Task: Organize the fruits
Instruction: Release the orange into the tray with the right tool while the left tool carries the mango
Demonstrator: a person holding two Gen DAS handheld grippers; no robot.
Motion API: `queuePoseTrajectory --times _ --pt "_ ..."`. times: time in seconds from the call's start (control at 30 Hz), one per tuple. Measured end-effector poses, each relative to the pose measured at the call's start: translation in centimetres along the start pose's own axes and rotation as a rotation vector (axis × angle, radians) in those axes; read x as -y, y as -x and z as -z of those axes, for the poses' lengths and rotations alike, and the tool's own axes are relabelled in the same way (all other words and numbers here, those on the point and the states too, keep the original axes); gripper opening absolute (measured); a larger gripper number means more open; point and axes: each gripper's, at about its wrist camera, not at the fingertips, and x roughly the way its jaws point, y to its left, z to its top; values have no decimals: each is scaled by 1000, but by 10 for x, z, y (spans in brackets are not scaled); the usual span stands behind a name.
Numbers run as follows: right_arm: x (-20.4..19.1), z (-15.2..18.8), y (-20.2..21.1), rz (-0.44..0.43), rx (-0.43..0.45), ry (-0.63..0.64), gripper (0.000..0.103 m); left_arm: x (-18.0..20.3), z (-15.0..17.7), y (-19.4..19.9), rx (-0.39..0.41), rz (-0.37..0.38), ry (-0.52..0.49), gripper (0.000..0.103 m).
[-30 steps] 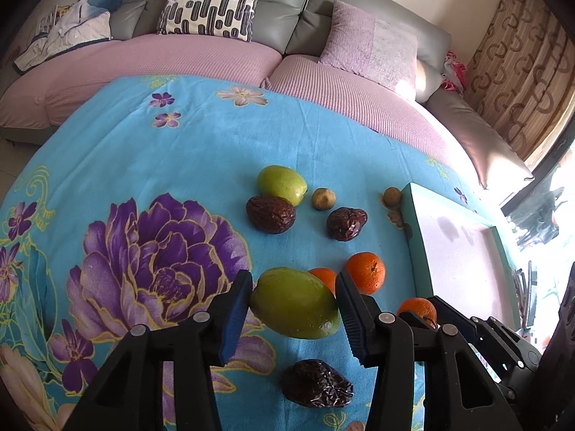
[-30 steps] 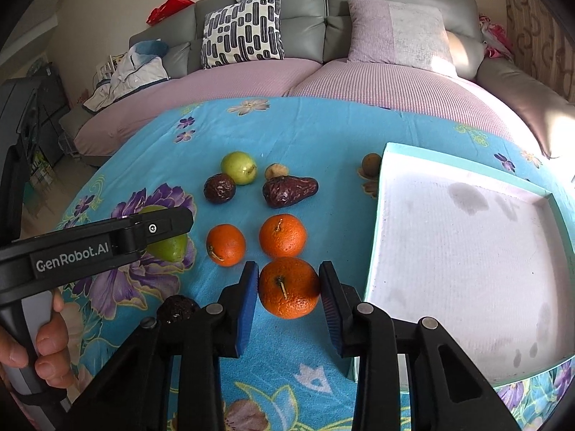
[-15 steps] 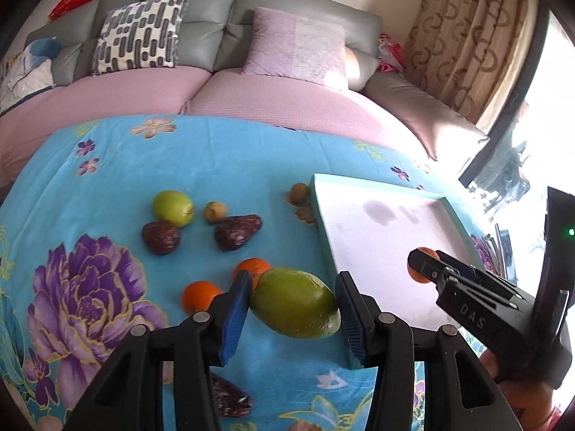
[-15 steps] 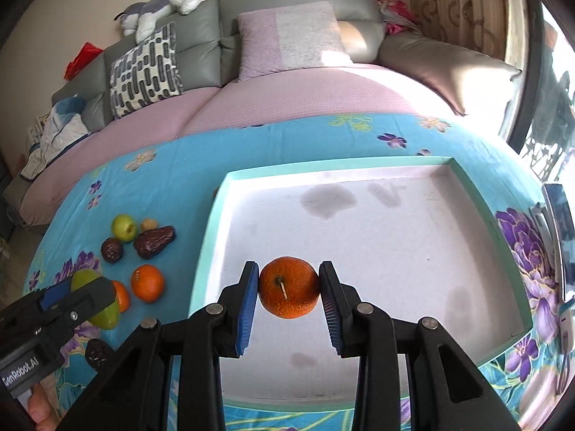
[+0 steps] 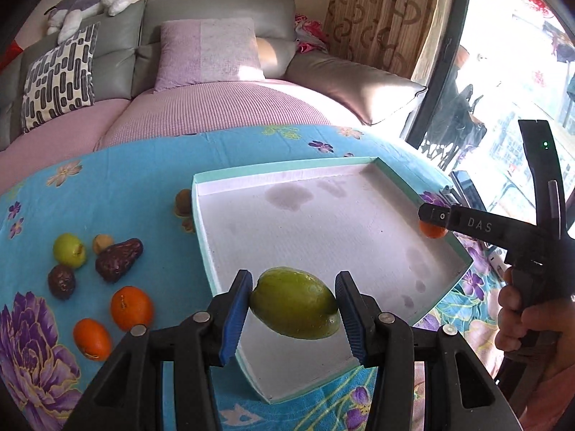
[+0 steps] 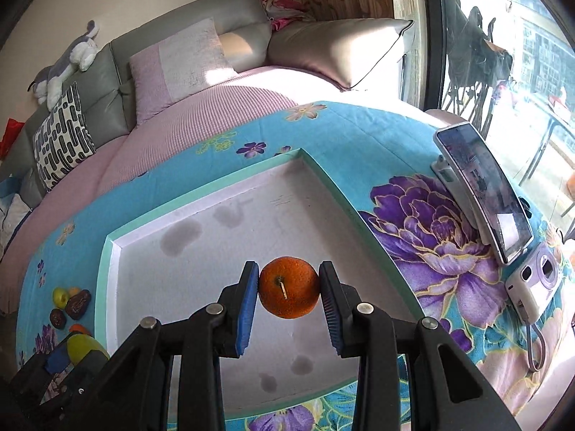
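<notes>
My left gripper [image 5: 294,309] is shut on a green mango [image 5: 294,303] and holds it above the near-left part of the white tray [image 5: 323,230] with a teal rim. My right gripper [image 6: 289,294] is shut on an orange [image 6: 289,292], raised over the tray [image 6: 222,244] near its right side. In the left wrist view the right gripper [image 5: 433,221] shows at the tray's right edge, the orange [image 5: 433,230] under its tip. Left of the tray lie two oranges [image 5: 131,307], a green fruit [image 5: 69,250], two dark fruits [image 5: 118,259] and small brown ones [image 5: 182,201].
The blue floral cloth [image 5: 118,194] covers the table. A phone on a stand [image 6: 481,186] and a small camera [image 6: 535,283] stand right of the tray. A sofa with cushions [image 5: 208,50] runs behind the table. A hand [image 5: 528,316] grips the right tool.
Both grippers have swung to the right from the fruit pile to above the tray, each carrying its fruit. The right one has moved further toward the tray's right edge.
</notes>
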Motion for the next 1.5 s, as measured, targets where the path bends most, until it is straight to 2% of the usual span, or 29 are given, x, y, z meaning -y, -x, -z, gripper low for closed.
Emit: queuePoseTrajectory --times 0.33,0.5,0.9,1.07,1.2,1.33,1.5 --pt "-5 11 -35 14 -117 27 36 7 11 -25 -87 -3 -21 51" --pt "-7 13 -37 24 -126 42 36 7 17 -35 -132 -4 -18 51" --pt "-4 12 -37 19 -130 28 37 6 17 -34 -130 -14 -21 51" --pt "-4 11 -37 18 -128 25 37 7 14 -27 -100 -7 -31 52" --pt "-5 8 -27 17 -84 33 45 5 11 -20 -81 0 -25 52" --pt "-7 4 -18 19 -39 38 45 0 5 -10 -43 -5 -14 52" --pt "-5 5 -19 21 -45 32 45 -14 2 -1 -16 -33 19 52"
